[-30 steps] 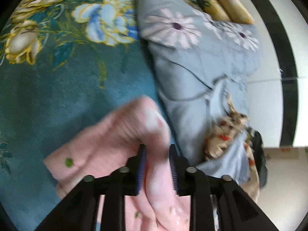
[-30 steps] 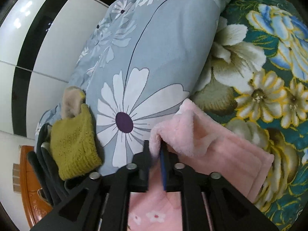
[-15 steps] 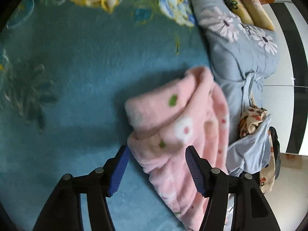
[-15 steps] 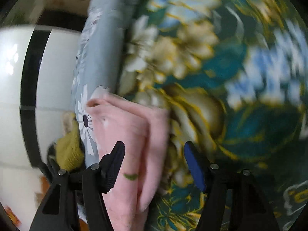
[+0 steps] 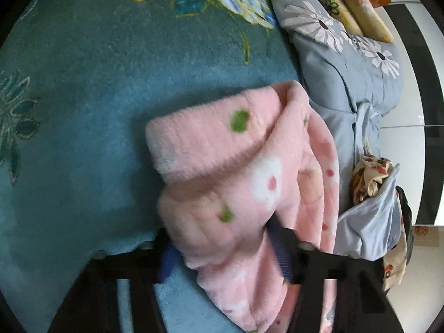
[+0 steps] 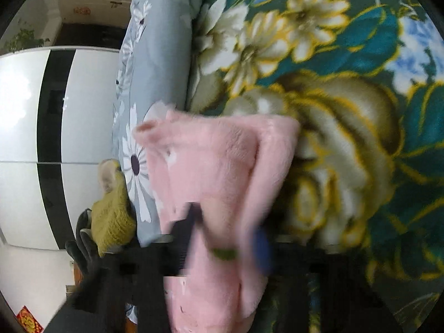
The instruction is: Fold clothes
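The pink fleece garment (image 5: pixel 244 183) is lying folded over on the teal flowered blanket (image 5: pixel 83 97), right next to a grey daisy-print pillow (image 5: pixel 341 63). Both tools are closing on it with fleece between the jaws: left tool (image 5: pixel 222 247) gripping a thick bunch, right tool (image 6: pixel 224 238) pinching a narrower fold.
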Motion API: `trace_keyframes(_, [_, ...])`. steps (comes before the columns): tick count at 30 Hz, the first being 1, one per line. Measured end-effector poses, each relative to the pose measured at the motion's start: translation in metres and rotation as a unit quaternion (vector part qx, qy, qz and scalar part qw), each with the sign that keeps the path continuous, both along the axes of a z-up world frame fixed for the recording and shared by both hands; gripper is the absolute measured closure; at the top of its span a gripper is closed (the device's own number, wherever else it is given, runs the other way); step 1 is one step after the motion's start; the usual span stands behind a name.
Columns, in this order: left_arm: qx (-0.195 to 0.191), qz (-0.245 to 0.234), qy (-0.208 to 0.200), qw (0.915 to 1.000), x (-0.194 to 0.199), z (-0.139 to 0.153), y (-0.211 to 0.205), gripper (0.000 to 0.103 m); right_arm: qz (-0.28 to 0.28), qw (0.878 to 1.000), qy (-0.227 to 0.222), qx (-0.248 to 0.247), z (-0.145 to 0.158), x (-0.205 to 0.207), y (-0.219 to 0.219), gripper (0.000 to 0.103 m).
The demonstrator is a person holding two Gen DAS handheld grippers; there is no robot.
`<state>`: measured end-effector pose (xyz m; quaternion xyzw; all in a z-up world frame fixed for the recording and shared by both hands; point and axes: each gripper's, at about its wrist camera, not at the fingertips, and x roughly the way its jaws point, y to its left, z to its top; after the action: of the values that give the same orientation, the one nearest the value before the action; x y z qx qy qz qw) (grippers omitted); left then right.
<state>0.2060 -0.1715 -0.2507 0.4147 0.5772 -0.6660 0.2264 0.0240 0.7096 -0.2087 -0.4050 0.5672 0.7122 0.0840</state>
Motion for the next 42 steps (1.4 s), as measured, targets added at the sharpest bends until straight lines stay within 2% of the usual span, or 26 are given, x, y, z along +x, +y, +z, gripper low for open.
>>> trace_keyframes(1, [0.000, 0.004, 0.000, 1.0000, 0.000, 0.001, -0.002, 0.075, 0.003, 1.000, 0.001, 0.007, 0.005, -0.001, -0.002, 0.088])
trace_keyframes(2, [-0.001, 0.006, 0.000, 1.0000, 0.000, 0.003, -0.003, 0.082, 0.007, 1.000, 0.002, 0.013, 0.011, -0.002, -0.005, 0.089])
trace_keyframes(4, [-0.009, 0.000, 0.001, 1.0000, -0.005, 0.013, -0.003, 0.086, 0.013, 1.000, 0.006, 0.025, 0.024, -0.003, -0.007, 0.090])
trace_keyframes(6, [-0.029, -0.023, 0.017, 0.9992, -0.016, 0.035, -0.002, 0.087, 0.018, 0.999, 0.013, 0.038, 0.039, -0.002, -0.007, 0.091])
trace_keyframes(8, [-0.047, -0.051, 0.058, 0.9959, -0.027, 0.070, -0.004, 0.088, 0.021, 0.998, 0.028, 0.043, 0.059, 0.003, -0.005, 0.092])
trace_keyframes(11, [-0.069, -0.097, 0.130, 0.9843, -0.036, 0.129, -0.010, 0.088, 0.037, 0.996, 0.049, 0.061, 0.088, 0.013, -0.003, 0.092])
trace_keyframes(13, [-0.095, -0.127, 0.159, 0.9744, -0.022, 0.157, -0.016, 0.087, 0.045, 0.994, 0.064, 0.073, 0.106, 0.025, -0.002, 0.092])
trace_keyframes(15, [-0.110, -0.146, 0.170, 0.9685, 0.003, 0.168, -0.027, 0.087, 0.051, 0.991, 0.088, 0.083, 0.121, 0.050, -0.001, 0.092])
trace_keyframes(17, [-0.117, -0.159, 0.141, 0.9702, 0.030, 0.156, -0.034, 0.087, 0.057, 0.987, 0.115, 0.097, 0.132, 0.081, 0.001, 0.092])
trace_keyframes(19, [-0.111, -0.162, 0.081, 0.9771, 0.053, 0.120, -0.042, 0.087, 0.052, 0.992, 0.071, 0.092, 0.104, 0.115, 0.006, 0.092])
trace_keyframes(22, [-0.068, -0.127, -0.006, 0.9895, 0.088, 0.049, -0.053, 0.087, 0.042, 0.996, -0.005, 0.080, 0.056, 0.166, 0.013, 0.092])
trace_keyframes(24, [-0.048, -0.105, -0.031, 0.9928, 0.105, 0.024, -0.055, 0.087, 0.022, 0.996, -0.059, 0.059, 0.017, 0.194, 0.014, 0.092])
trace_keyframes(27, [-0.051, -0.107, -0.033, 0.9924, 0.108, 0.022, -0.055, 0.086, -0.026, 0.998, -0.057, 0.022, -0.005, 0.217, 0.016, 0.092])
trace_keyframes(32, [-0.074, -0.138, -0.033, 0.9871, 0.101, 0.034, -0.053, 0.086, 0.012, 0.995, -0.073, 0.062, 0.007, 0.197, 0.015, 0.092])
trace_keyframes(38, [-0.045, -0.131, -0.049, 0.9891, 0.118, 0.028, -0.059, 0.070, 0.013, 0.996, -0.070, 0.056, 0.004, 0.202, 0.017, 0.087])
trace_keyframes(42, [-0.055, -0.128, -0.057, 0.9885, 0.132, 0.043, -0.063, 0.054, 0.017, 0.996, -0.056, 0.072, 0.021, 0.211, 0.027, 0.085])
